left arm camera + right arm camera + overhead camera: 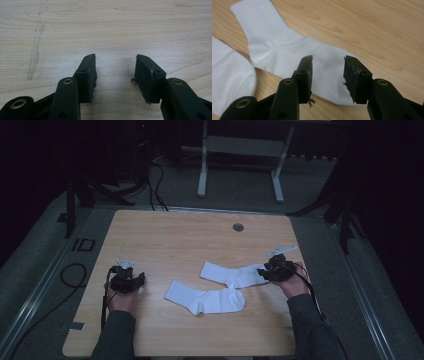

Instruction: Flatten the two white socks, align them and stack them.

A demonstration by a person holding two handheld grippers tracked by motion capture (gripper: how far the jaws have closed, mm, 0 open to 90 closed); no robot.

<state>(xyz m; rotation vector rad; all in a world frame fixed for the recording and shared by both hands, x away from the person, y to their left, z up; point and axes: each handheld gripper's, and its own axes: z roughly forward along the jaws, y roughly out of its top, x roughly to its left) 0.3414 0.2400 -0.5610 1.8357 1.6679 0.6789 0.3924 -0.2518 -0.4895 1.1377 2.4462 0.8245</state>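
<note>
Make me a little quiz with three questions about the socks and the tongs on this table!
1. Where does the right tongs point?
A. at a sock's toe end
B. at the table's round hole
C. at the floor

2. How many white socks lie on the table?
A. one
B. two
C. four

3. How do the left tongs stand?
A. shut on a sock
B. open over bare wood
C. shut on a cable

Answers: 1 A, the far sock lies under the parted jaws. 2 B, it and the near sock touch. 3 B, wood shows between the jaws.
</note>
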